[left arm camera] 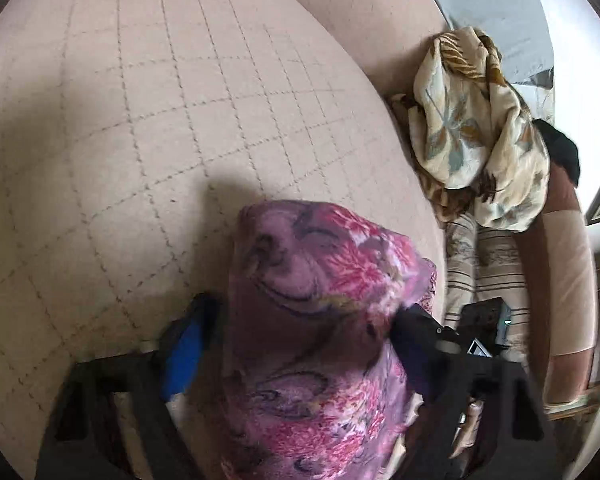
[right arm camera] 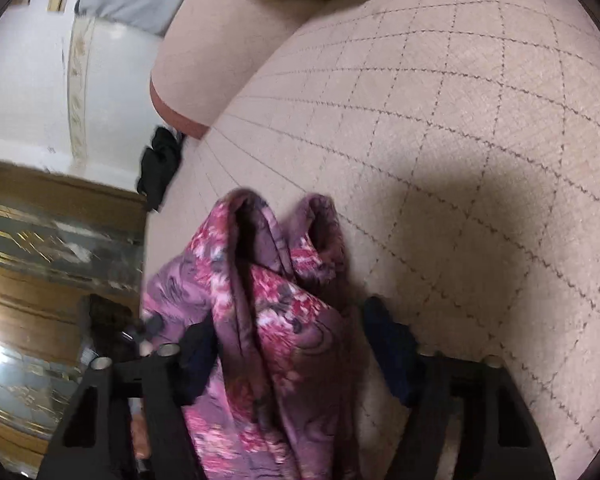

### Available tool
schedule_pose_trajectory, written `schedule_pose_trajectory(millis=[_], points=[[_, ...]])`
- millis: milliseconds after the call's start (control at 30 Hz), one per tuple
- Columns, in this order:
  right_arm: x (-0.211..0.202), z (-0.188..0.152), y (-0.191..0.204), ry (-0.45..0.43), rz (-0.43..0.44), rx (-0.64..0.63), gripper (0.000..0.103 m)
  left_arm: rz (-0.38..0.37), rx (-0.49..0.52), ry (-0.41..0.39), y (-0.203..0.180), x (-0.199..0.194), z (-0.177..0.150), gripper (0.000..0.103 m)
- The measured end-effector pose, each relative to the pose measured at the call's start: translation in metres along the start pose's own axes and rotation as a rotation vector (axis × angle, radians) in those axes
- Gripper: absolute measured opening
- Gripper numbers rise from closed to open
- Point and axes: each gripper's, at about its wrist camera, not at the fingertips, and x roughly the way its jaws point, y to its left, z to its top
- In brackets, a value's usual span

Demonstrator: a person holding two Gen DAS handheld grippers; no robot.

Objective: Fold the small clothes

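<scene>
A purple garment with pink flowers lies bunched in a raised fold on the beige quilted sofa seat. My left gripper straddles it: the right finger touches the cloth, and the blue-padded left finger stands just off it. In the right wrist view the same garment runs between the fingers of my right gripper. Its left finger rests against the cloth, and bare seat shows beside the right finger. Neither pair of pads pinches the cloth. Part of the other gripper shows at the right.
A cream blanket with a leaf print is heaped against the sofa back, with a striped cushion below it. A black item lies at the sofa's edge. Wooden furniture and a white wall stand beyond the sofa.
</scene>
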Motion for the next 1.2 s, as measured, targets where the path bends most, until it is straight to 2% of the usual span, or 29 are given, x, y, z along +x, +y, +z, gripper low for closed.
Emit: schedule_pose_trajectory(millis=[67,100,167,233,300,367,467,533,567,600,633,667,700,733,767,800,867,900,1000,1067,1100,1167,1200], points=[[0.001,0.001,-0.003,0.013,-0.025,0.017,0.038,0.027,0.015,0.011,-0.005,0.001,-0.002,0.041],[0.0,0.0,-0.004,0.01,-0.034,0.039,0.034,0.006,0.009,0.02,-0.005,-0.004,0.0,0.033],[0.0,-0.001,0.004,-0.005,-0.029,0.066,0.026,-0.039,0.021,0.019,-0.014,-0.023,0.003,0.03],[-0.002,-0.005,0.021,-0.027,-0.037,0.042,0.024,-0.049,0.034,-0.004,-0.021,-0.044,0.008,0.03],[0.001,-0.004,0.042,-0.042,-0.009,0.027,0.023,-0.036,0.048,-0.042,-0.027,-0.066,0.024,0.03],[0.008,0.0,0.063,-0.055,0.028,0.017,0.023,0.004,0.068,-0.087,-0.031,-0.086,0.05,0.03],[0.037,0.017,0.095,-0.074,0.055,0.018,0.023,0.095,0.114,-0.122,-0.037,-0.094,0.092,0.03],[0.064,0.032,0.107,-0.083,0.039,0.005,0.024,0.131,0.074,-0.134,-0.025,-0.085,0.115,0.035],[0.075,0.037,0.106,-0.08,0.037,0.009,0.028,0.181,0.069,-0.141,-0.017,-0.077,0.118,0.044],[0.086,0.04,0.104,-0.077,0.022,0.01,0.033,0.247,0.063,-0.137,-0.007,-0.07,0.115,0.048],[0.094,0.041,0.101,-0.073,-0.017,0.002,0.034,0.319,0.068,-0.123,0.002,-0.066,0.106,0.048],[0.1,0.039,0.096,-0.066,-0.078,0.004,0.04,0.371,0.096,-0.117,0.009,-0.065,0.093,0.048],[0.101,0.034,0.091,-0.055,-0.082,0.024,0.043,0.366,0.139,-0.133,0.016,-0.072,0.074,0.052],[0.096,0.028,0.091,-0.05,-0.048,0.033,0.047,0.342,0.158,-0.144,0.023,-0.08,0.055,0.056],[0.087,0.019,0.093,-0.045,-0.035,0.02,0.059,0.313,0.158,-0.154,0.032,-0.092,0.032,0.064],[0.07,0.004,0.101,-0.052,-0.063,-0.032,0.075,0.297,0.152,-0.16,0.039,-0.099,0.016,0.071],[0.04,-0.031,0.111,-0.083,-0.122,-0.134,0.087,0.28,0.137,-0.146,0.055,-0.111,-0.021,0.072],[0.027,-0.055,0.112,-0.082,-0.128,-0.156,0.088,0.277,0.129,-0.14,0.062,-0.117,-0.035,0.072],[0.002,-0.116,0.095,-0.061,-0.084,-0.117,0.088,0.295,0.1,-0.126,0.078,-0.122,-0.074,0.073],[-0.008,-0.149,0.081,-0.087,-0.113,-0.083,0.087,0.3,0.098,-0.145,0.075,-0.123,-0.087,0.073],[-0.009,-0.159,0.072,-0.099,-0.125,-0.066,0.081,0.316,0.109,-0.146,0.073,-0.125,-0.093,0.073],[-0.017,-0.172,0.06,-0.154,-0.093,-0.015,0.075,0.343,0.132,-0.146,0.068,-0.124,-0.099,0.073],[-0.024,-0.171,0.059,-0.176,-0.071,0.0,0.075,0.349,0.132,-0.146,0.067,-0.127,-0.103,0.073]])
